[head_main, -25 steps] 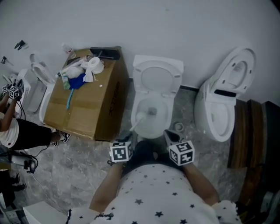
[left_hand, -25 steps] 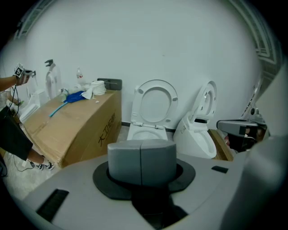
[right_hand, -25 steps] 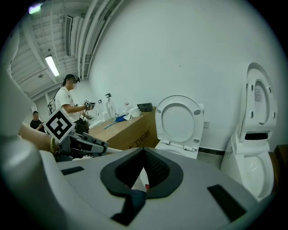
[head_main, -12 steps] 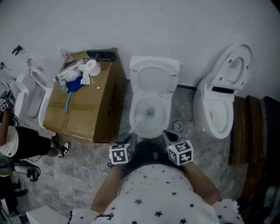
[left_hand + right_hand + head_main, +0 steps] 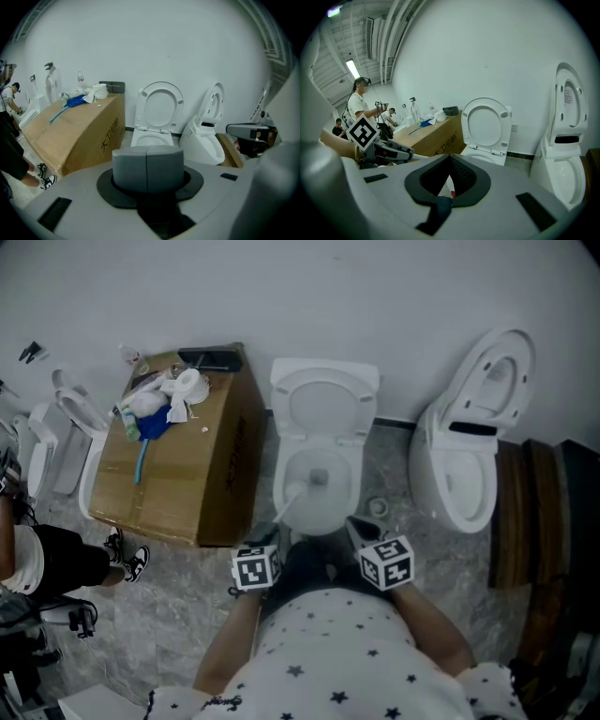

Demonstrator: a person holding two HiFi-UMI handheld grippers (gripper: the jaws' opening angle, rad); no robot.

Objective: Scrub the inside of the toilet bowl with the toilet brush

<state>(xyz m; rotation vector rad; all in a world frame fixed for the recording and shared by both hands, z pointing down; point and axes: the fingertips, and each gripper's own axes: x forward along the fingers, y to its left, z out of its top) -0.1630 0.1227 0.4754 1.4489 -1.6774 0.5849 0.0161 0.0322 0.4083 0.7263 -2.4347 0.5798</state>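
Your left gripper squeezed shut on the brush, leaning it into the toilet bowl; your right gripper hung open, spare.

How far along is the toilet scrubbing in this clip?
Done: the toilet is open and the toilet brush stands in it, handle leaning toward the near rim. In hand: nothing; the left gripper is shut on nothing, the right gripper open. Left: grasping the brush and scrubbing; nothing shows whether any scrubbing happened.
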